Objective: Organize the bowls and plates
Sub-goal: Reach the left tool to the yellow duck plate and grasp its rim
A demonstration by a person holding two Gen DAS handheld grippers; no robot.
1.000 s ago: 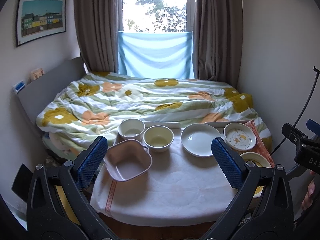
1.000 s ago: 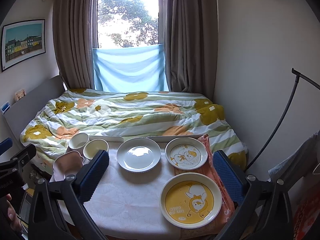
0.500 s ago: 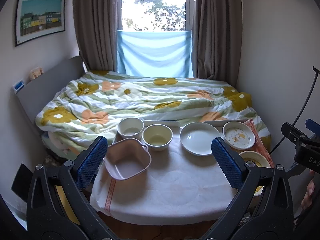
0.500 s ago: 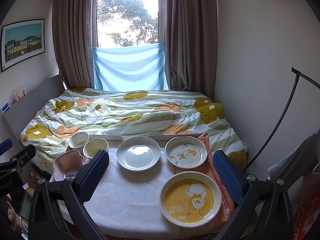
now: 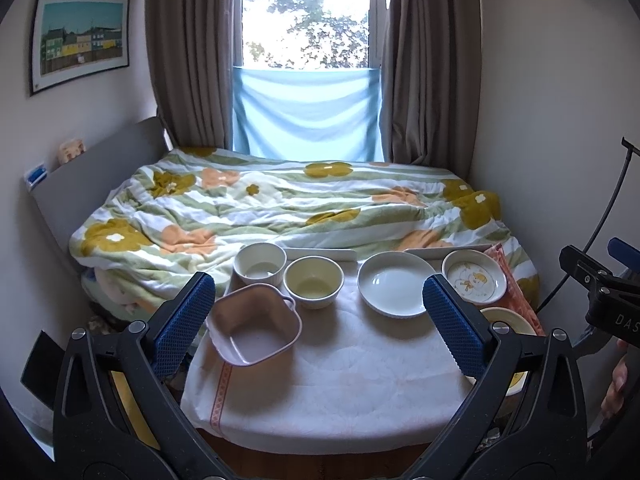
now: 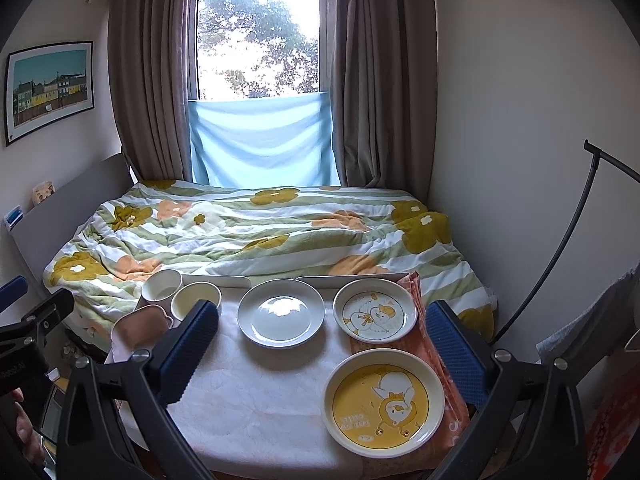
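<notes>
On a small white-clothed table (image 5: 320,380) stand a pink square bowl (image 5: 254,330), a white round bowl (image 5: 260,264), a cream bowl (image 5: 313,282), a plain white plate (image 5: 394,289) and a small duck-print plate (image 5: 474,282). The right wrist view adds a large yellow duck plate (image 6: 384,402) at the front right, with the white plate (image 6: 281,318) and small duck plate (image 6: 375,315) behind it. My left gripper (image 5: 320,318) is open above the table's near half, holding nothing. My right gripper (image 6: 322,356) is open too, empty, above the yellow plate.
A bed with a flowered quilt (image 5: 280,208) lies right behind the table. An orange cloth (image 6: 424,344) sits under the right-hand plates. A wall stands close on the right, with a black lamp arm (image 6: 568,240). A hand (image 5: 618,384) holds the other gripper at the edge.
Both grippers have drifted very slightly; the table and dishes look a little lower or farther in the views. Nothing on the table has moved.
</notes>
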